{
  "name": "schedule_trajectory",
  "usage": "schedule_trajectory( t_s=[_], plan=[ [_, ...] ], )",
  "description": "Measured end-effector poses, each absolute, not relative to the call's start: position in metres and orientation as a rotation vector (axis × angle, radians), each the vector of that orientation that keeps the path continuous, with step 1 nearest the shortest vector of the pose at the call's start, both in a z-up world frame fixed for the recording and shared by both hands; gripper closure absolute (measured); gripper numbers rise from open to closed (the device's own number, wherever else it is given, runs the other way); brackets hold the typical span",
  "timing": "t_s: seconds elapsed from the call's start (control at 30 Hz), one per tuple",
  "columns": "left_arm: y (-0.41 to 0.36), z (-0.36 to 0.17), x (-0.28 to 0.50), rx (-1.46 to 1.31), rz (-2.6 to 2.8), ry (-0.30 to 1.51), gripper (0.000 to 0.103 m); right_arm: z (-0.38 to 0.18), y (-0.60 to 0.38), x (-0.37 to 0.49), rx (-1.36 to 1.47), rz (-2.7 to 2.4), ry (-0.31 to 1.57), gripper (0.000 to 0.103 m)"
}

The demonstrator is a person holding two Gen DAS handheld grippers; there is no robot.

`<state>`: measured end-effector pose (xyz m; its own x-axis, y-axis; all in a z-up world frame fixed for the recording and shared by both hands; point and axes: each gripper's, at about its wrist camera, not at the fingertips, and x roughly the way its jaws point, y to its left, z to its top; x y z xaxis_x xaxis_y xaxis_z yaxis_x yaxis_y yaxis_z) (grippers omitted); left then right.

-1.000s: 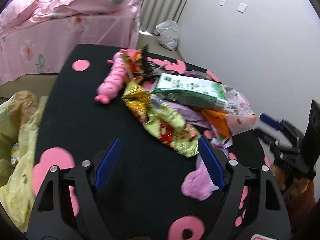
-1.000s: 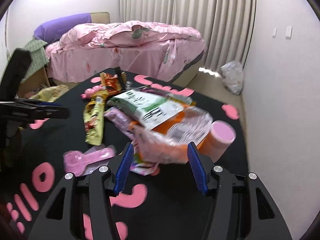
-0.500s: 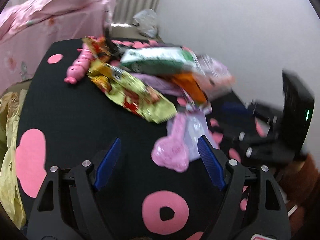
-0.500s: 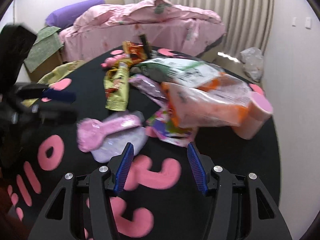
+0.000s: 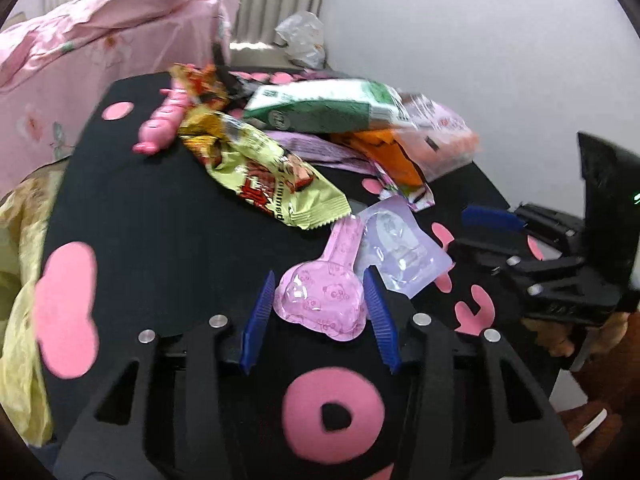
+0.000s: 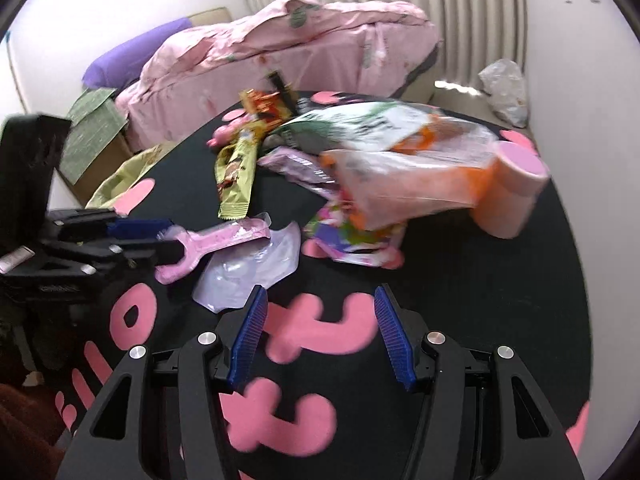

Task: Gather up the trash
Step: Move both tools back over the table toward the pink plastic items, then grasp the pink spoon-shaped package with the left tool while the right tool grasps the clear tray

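A pink blister pack [image 5: 320, 300] shaped like a spoon lies on the black table cloth [image 5: 160, 240] with pink shapes. My left gripper [image 5: 319, 276] is over its wide end, jaws closing, and both blue pads touch its sides. In the right wrist view that left gripper [image 6: 176, 236] holds the same pink pack [image 6: 224, 238]. A clear purple blister [image 5: 400, 248] lies right beside it. My right gripper [image 6: 320, 292] stands open over bare cloth, with the purple blister [image 6: 248, 272] just off its left finger.
A heap of wrappers fills the table's far half: a yellow-green snack bag [image 5: 272, 184], a green-and-white bag [image 5: 320, 108], an orange bag [image 6: 408, 184]. A pink cup [image 6: 512, 192] lies near the wall. A yellow plastic bag [image 5: 20, 300] hangs at the left edge; a pink bed [image 6: 320, 40] is behind.
My left gripper has moved over to the pink blister pack, and its jaws have narrowed from wide apart to touching it. The right gripper has sunk and backed off from the orange bag.
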<state>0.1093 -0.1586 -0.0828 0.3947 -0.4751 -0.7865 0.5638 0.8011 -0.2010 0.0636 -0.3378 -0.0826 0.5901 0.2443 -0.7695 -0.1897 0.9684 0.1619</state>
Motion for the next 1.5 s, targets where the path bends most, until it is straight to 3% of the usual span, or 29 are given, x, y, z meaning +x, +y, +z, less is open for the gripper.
schedule_trajectory(
  t_s=[0.63, 1.03, 1.3, 1.43, 1.5],
  plan=[
    [-0.086, -0.074, 0.07, 0.052, -0.582, 0.94, 0.059, -0.068, -0.323, 0.061, 0.101, 0.286, 0.87, 0.05],
    [-0.04, -0.066, 0.083, -0.137, -0.463, 0.906, 0.059, -0.067, -0.268, 0.074, 0.152, 0.476, 0.875, 0.05],
    [-0.036, -0.077, 0.092, -0.157, -0.423, 0.92, 0.059, -0.092, -0.258, 0.098, 0.119, 0.439, 0.929, 0.051],
    [-0.038, -0.08, 0.094, -0.144, -0.406, 0.938, 0.059, -0.094, -0.242, 0.101, 0.045, 0.519, 0.928, 0.087],
    [-0.038, -0.081, 0.094, -0.143, -0.409, 0.944, 0.059, -0.093, -0.241, 0.098, 0.027, 0.534, 0.928, 0.096]
  ],
)
